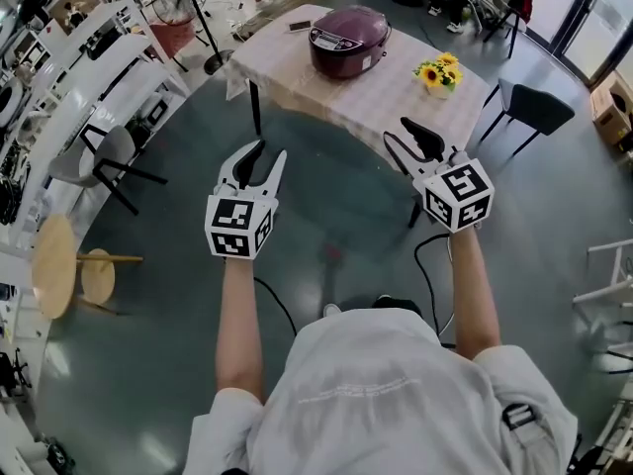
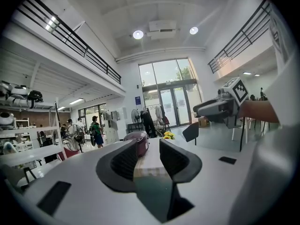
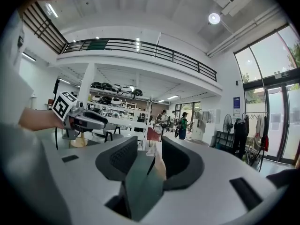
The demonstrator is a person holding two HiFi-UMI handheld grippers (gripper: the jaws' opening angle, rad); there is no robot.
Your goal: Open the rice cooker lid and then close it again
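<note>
Rice cooker (image 1: 348, 40) stands well beyond left hand-held gripper (image 1: 271, 150) and right hand-held gripper (image 1: 396, 130), both part-open, empty.

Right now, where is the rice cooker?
In the head view, the maroon rice cooker sits top centre on the table, lid down, with the yellow flowers to its right in the picture.

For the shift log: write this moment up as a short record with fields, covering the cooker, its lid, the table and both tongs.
rice cooker: dark red, on the table
lid: closed
table: pale cloth, also holds sunflowers
left tongs: open, empty, in the air short of the table
right tongs: open, empty, also short of the table
task stage: lid not yet touched
</note>
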